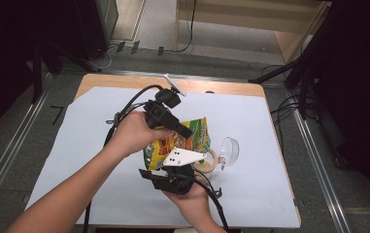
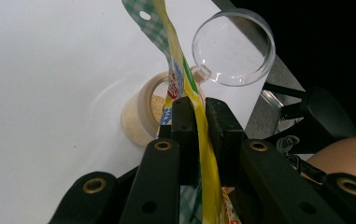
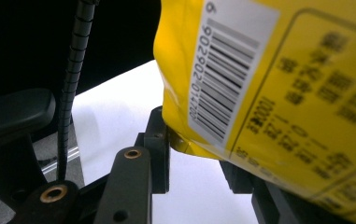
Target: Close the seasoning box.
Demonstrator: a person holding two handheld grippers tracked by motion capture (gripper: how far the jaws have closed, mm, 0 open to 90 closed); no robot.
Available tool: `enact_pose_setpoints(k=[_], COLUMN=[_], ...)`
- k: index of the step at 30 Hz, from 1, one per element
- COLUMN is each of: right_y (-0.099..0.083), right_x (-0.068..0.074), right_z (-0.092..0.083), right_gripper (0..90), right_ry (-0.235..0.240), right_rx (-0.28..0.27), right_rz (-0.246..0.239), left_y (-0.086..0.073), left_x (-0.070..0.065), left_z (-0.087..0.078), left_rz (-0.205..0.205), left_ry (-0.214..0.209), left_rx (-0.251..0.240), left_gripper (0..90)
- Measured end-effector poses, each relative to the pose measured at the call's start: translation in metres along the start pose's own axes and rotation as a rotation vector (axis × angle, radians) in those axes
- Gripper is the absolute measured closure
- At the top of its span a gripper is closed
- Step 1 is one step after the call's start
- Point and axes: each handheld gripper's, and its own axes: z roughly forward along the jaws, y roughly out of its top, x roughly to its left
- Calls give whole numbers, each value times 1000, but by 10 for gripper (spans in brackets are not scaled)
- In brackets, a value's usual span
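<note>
A yellow and green snack bag [image 1: 198, 132] hangs in the air between both grippers over the white-covered table [image 1: 90, 165]. My left gripper [image 1: 188, 132] comes in from the upper left, and in the left gripper view its jaws [image 2: 199, 105] are shut on the bag's thin yellow edge [image 2: 181, 79]. My right gripper [image 1: 175, 167], with a grey plate on top, holds the bag from below. Its jaws [image 3: 196, 149] stand either side of the bag's barcode corner [image 3: 297, 93] and press on it. Under the bag stands a small open jar [image 2: 140, 116] of tan powder, its clear lid [image 2: 234, 46] flipped back.
The jar [image 1: 206, 164] and its lid [image 1: 229, 150] sit right of the hands. A white strip [image 1: 175, 85] lies at the table's far edge. Cables trail from both grippers. Dark stands and floor cables surround the table.
</note>
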Motion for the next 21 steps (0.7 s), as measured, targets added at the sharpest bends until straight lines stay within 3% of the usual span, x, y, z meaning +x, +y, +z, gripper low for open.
enact_pose_setpoints(k=[21], right_y=[3], right_x=[2], right_z=[-4], right_gripper=[676], right_ry=[4], right_rx=[-17], right_rz=[-3], left_y=[3], left_x=[8], left_z=[0], left_rz=[-29], left_ry=[0], left_rx=[8], left_gripper=[830])
